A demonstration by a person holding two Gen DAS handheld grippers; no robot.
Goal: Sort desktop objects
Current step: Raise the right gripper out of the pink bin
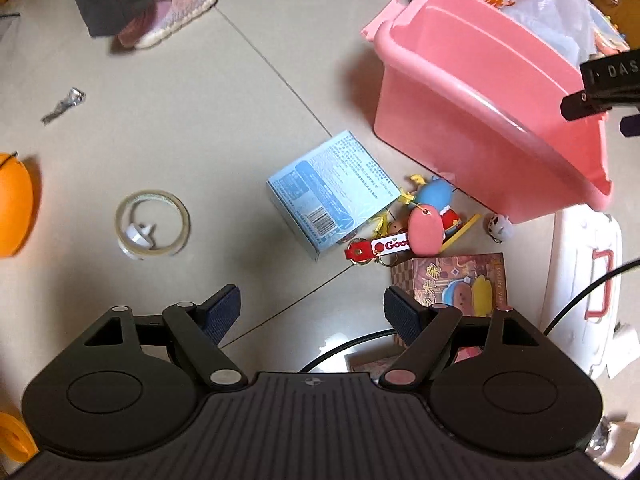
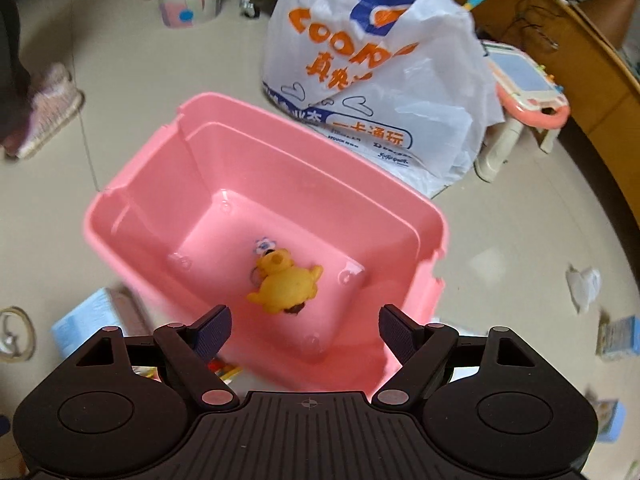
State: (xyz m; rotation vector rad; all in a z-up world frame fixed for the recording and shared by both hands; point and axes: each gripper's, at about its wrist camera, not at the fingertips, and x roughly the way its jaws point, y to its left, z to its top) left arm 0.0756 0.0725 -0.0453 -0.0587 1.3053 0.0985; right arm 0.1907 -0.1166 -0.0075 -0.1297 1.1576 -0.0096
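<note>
Hanging above the pink bin [image 2: 240,184], the right gripper [image 2: 306,330] has its jaws spread wide with nothing between the pads. A yellow plush keychain [image 2: 286,282] lies on the bin floor, seen through the gap but well below the fingertips and slightly toward the left finger. A small blue-and-white charm [image 2: 264,245] sits just beyond the plush's head.

The left gripper [image 1: 312,312] is also wide open and empty, pointing down at bare floor tile. Ahead of its right finger lies a cluster of items: a light blue box [image 1: 324,196] with small print and a barcode, too fine to read; touching it, a blue-and-pink figure keychain [image 1: 428,216] with a red strap [image 1: 380,246] lettered "Goo…", the rest covered. A patterned cardboard box [image 1: 460,280] with Chinese characters lies just beside the right finger. A tape roll [image 1: 152,222] sits apart, ahead of the left finger.

The pink bin stands just beyond the cluster, touching none of it as far as can be told. Behind the bin, a white plastic bag [image 2: 380,80] carries orange letters "COO…" and Chinese characters.
</note>
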